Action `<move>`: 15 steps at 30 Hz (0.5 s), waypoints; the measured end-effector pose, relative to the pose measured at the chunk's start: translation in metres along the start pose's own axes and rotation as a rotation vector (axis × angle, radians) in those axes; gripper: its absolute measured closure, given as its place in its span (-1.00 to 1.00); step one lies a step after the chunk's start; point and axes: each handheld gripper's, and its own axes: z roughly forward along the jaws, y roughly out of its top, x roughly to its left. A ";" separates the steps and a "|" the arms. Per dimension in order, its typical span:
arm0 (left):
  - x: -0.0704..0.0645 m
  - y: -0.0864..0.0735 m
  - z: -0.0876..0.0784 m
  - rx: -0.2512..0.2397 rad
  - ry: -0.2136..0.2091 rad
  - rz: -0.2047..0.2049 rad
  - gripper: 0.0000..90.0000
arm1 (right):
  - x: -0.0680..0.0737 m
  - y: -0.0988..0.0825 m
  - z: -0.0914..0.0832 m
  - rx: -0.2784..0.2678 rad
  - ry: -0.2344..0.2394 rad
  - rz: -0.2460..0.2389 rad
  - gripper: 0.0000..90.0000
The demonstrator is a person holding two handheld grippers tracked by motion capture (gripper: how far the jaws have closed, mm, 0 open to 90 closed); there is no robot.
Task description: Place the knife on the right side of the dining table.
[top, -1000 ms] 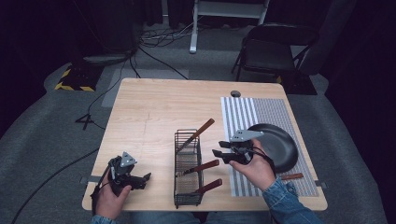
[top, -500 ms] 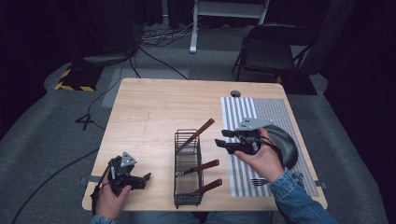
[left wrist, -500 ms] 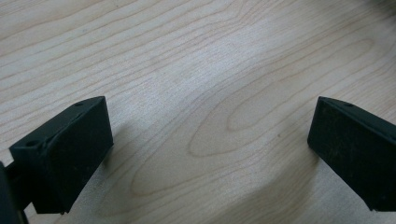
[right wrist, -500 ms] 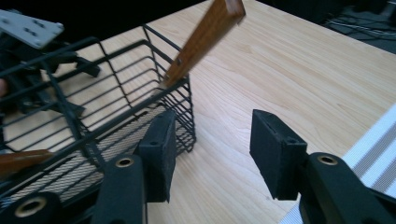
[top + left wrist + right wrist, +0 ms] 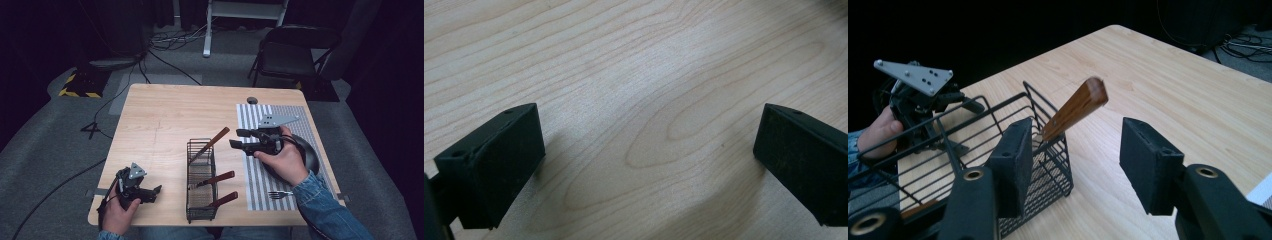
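resting low near the front left corner of the wooden surface, the left gripper sits in the person's left hand, its grey plate on top and its nose aimed toward the wire basket. its own view looks straight down on bare wood grain, with the two black fingers spread wide and nothing between them. the right gripper is held above the surface by the right hand, a denim sleeve running back to the front right corner, and it points left toward the basket. its fingers are spread too, gripping nothing, and in its view a wooden handle rises slanted out of the far end of the basket, showing in the gap between them but farther off. the basket stands at the middle of the front edge, long side running front to back. in the high view that slanted wooden handle leans out of its far end toward the right, and two more reddish-brown handles poke out over its right side, nearer the front. a striped mat covers the right part of the surface; a dark round pan lies on it, partly hidden behind the right hand, and a fork lies on the mat near the front edge. a small dark disc sits by the mat's far left corner.
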 end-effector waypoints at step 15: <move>0.000 0.000 0.000 0.000 0.000 0.000 -1.00 | -0.013 0.014 0.026 0.005 0.057 0.051 0.05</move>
